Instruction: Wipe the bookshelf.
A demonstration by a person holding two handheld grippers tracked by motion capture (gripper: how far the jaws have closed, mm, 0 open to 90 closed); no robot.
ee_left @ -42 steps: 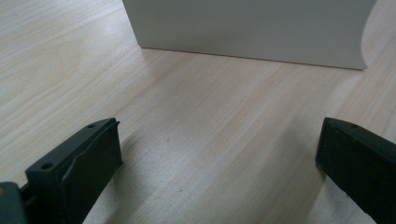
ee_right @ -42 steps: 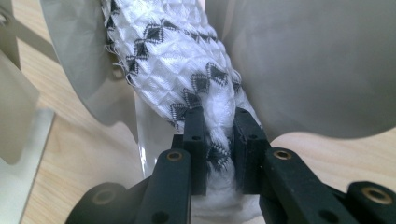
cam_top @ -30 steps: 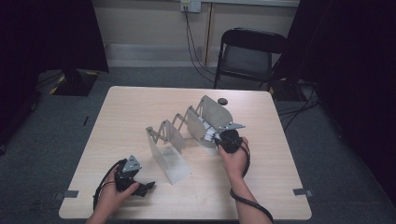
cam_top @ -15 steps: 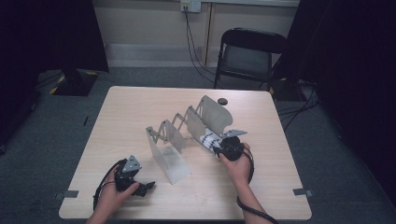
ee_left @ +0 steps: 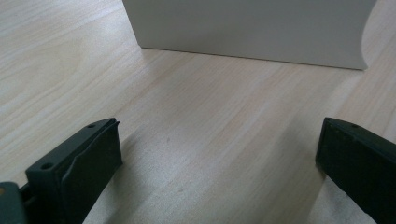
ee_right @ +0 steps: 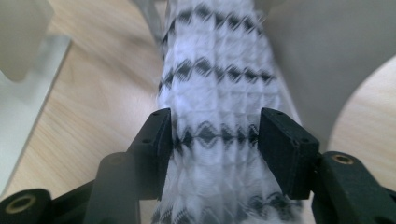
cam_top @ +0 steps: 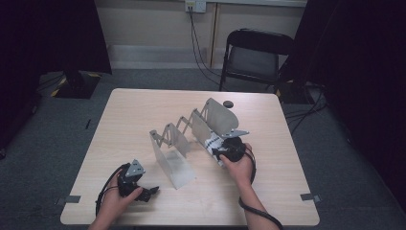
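1. As my right tongs (ee_right: 212, 135) have just been opening around the white-and-black patterned cloth roll (ee_right: 219, 84) in the grey metal accordion rack (cam_top: 210, 122), I am releasing it.
2. Next I must pull back straight; my left tongs (ee_left: 219, 154) rest spread and empty on the pale wooden table (ee_left: 210, 116).

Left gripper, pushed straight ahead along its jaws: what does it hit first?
Most likely the near end plate of the metal accordion rack. The left gripper stands open over bare table, nothing between it and that upright plate; exact depth is unclear.
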